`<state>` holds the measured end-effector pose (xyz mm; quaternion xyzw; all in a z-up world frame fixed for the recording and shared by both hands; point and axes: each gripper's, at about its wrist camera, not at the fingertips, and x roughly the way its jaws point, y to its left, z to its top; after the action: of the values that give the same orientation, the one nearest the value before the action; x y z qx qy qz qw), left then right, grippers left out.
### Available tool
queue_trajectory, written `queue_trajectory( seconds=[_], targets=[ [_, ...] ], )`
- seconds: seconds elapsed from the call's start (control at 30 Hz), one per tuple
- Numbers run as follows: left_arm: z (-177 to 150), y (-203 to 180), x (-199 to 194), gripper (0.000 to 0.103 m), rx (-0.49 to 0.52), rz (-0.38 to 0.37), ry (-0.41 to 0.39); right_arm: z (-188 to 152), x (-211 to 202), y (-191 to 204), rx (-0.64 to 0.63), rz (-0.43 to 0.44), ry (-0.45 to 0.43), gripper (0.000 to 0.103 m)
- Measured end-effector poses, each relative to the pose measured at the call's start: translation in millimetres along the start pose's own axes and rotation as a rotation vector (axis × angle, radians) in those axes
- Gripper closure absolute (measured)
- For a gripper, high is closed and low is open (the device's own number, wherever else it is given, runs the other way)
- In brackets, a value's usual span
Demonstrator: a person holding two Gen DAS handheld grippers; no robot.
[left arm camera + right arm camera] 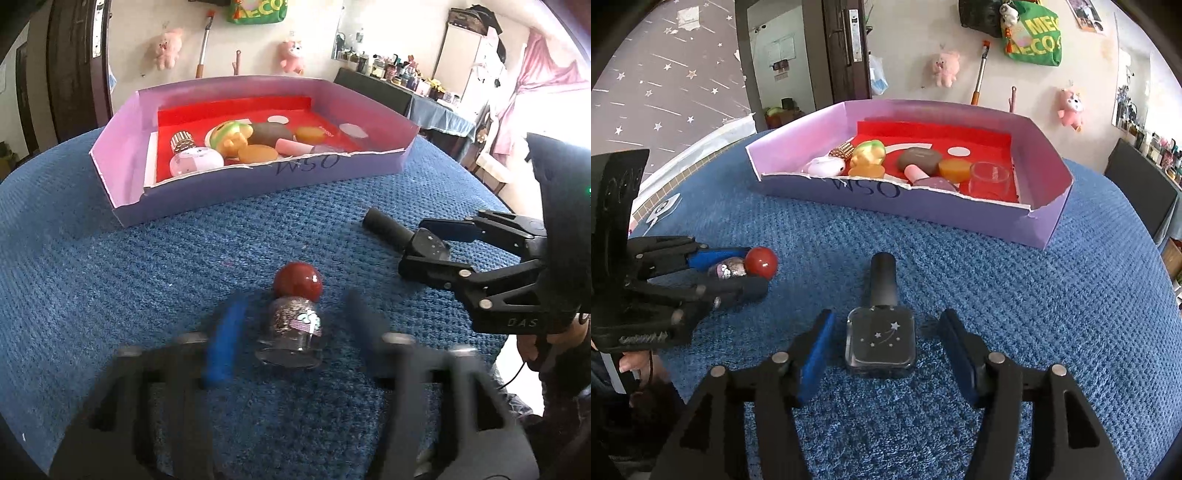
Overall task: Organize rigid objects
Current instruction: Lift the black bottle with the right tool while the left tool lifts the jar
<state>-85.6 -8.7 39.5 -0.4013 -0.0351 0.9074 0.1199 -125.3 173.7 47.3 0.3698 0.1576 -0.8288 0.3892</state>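
Directly ahead of the left gripper [291,332], in its own wrist view, a small glitter bottle with a round red cap [291,325] lies on the blue textured cloth [110,266], its glass body between the two fingers and its cap pointing away; the jaws stand wide, with a gap showing on each side of the bottle, though the fingers are blurred here. Farther ahead and a little to the left sits the lilac cardboard tray [122,155] with a red lining, holding a cluster of small items that includes a yellow-green toy [231,136], a brown disc and a pink-capped bottle. Off to the right, the right gripper [424,240] reaches in from the side, its fingers spread around a dark square nail polish bottle [406,236] whose black cap points toward the tray. Seen from the right wrist, the right gripper [886,347] is likewise wide, and the nail polish bottle [881,328], printed with small stars, lies flat between its blue pads [816,350] without touching either, cap pointing away. Straight ahead, beyond the cap, is the tray [960,210], with a clear glass cup [991,179] at its near right corner. To the left, the left gripper [738,273] brackets the red-capped bottle [746,264], one finger on each side.
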Motion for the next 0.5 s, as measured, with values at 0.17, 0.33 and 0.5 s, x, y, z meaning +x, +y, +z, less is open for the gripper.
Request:
queue_trajectory(
  seconds=[0.17,0.33,0.5],
  targets=[
    [0.5,-2.3,1.2,0.031,-0.001,0.017,-0.005,-0.1,0.8,0.7,-0.006,-0.004,-0.001,0.041],
    [2.5,-1.8,5.2,0.031,-0.006,0.033,-0.001,-0.3,1.2,0.5,-0.006,-0.009,-0.004,0.041],
    [4.1,-3.9,8.4,0.031,-0.001,0.051,0.003,-0.3,2.2,-0.2,0.001,-0.015,-0.010,0.041]
  ],
)
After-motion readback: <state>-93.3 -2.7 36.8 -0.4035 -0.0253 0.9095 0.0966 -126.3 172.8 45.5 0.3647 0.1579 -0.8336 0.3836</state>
